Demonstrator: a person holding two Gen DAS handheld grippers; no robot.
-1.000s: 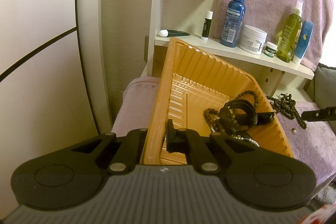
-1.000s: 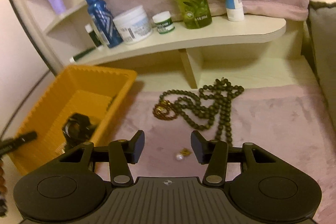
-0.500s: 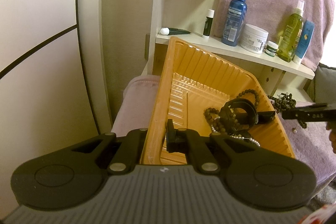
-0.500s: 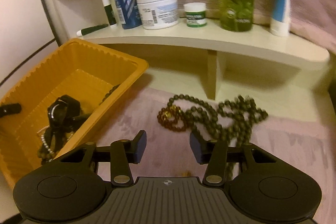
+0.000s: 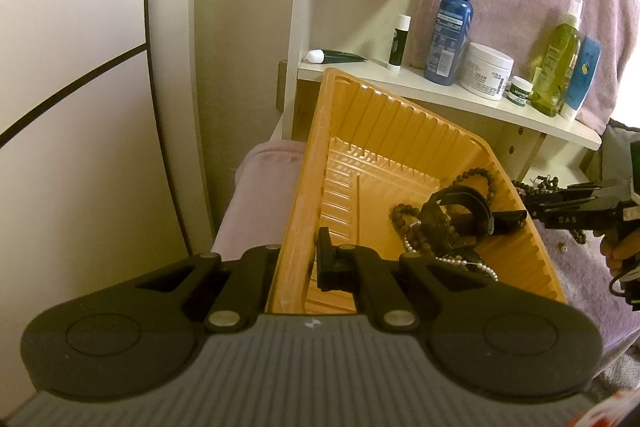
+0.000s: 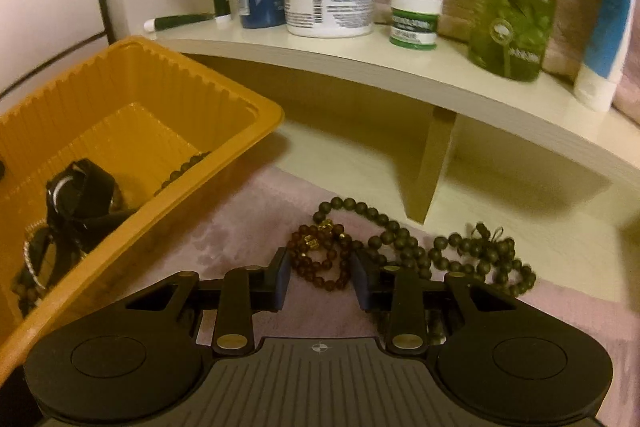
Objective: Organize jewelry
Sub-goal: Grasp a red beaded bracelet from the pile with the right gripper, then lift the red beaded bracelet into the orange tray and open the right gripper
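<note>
On the mauve blanket (image 6: 240, 227) beside the orange tray (image 6: 248, 131), our right claw (image 6: 320, 281) sits low over a small reddish-brown bead bracelet (image 6: 320, 259), its jaws straddling the loop and just now closing in, though the pads do not yet look to be pressing the beads. Our left claw (image 5: 294, 261) is clamped shut on the near rim of the tray, holding it tilted up so the mouth faces the right side. Inside the tray already lie a black watch (image 5: 460, 211), a dark bead strand (image 5: 476, 175) and a pearl chain (image 5: 448, 261).

To do this pick well, we judge that we should finish closing only once both pads are level with the beads, so the loop bunches between them instead of rolling out. A long olive-dark bead necklace (image 6: 440, 251) lies touching the bracelet on its right, and part of it runs under the right finger; we should lift slowly and watch whether it drags along. We keep the tray steady so the carry across to it is short.
</note>
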